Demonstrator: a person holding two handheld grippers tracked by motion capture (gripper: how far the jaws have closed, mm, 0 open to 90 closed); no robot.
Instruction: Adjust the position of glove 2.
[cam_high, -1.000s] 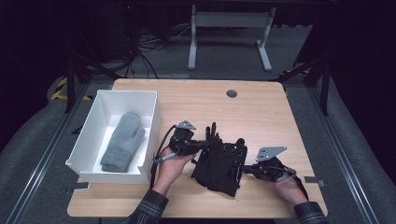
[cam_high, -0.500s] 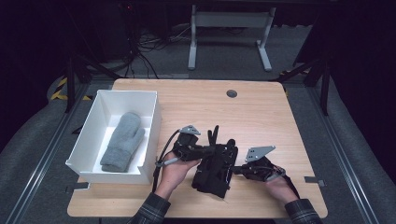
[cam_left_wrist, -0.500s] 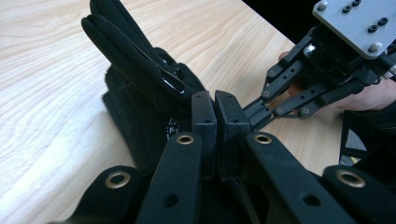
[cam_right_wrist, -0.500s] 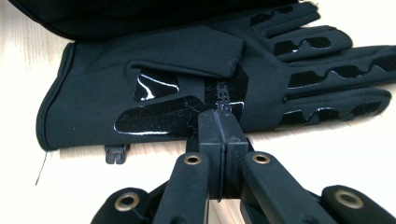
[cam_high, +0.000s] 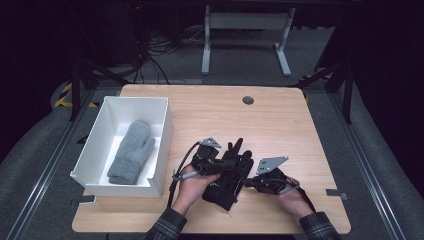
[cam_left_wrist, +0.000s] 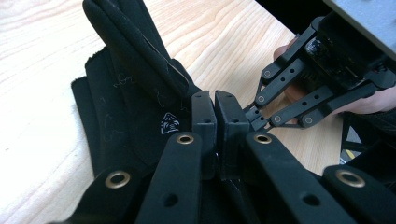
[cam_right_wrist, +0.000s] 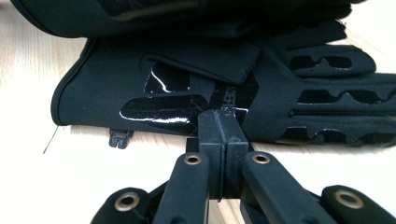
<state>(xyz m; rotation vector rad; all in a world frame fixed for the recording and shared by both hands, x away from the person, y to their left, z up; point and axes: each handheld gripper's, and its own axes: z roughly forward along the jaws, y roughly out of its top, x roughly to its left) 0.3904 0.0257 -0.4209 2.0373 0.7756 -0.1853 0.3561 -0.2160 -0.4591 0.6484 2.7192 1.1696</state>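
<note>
A pair of black gloves (cam_high: 226, 184) lies in a heap on the wooden table (cam_high: 280, 125), near its front edge. My left gripper (cam_high: 234, 163) reaches in from the left, and its jaws are shut on the glove fabric (cam_left_wrist: 135, 107); glove fingers stick up just past the left gripper (cam_left_wrist: 215, 100). From the right, my right gripper (cam_high: 248, 183) pinches the edge of a black glove (cam_right_wrist: 187, 93) by a shiny patch, and the right gripper (cam_right_wrist: 219, 116) is shut. In the left gripper view, the right gripper (cam_left_wrist: 252, 116) meets the left one tip to tip.
A white bin (cam_high: 164, 131) stands at the table's left side with a grey mitten (cam_high: 131, 150) lying inside. A round cable hole (cam_high: 248, 100) sits near the far edge. Beyond the table stand a dark floor, cables and a metal frame.
Both hands have drawn closer together, the right gripper moving left. The black gloves have bunched into a narrower heap between them.
</note>
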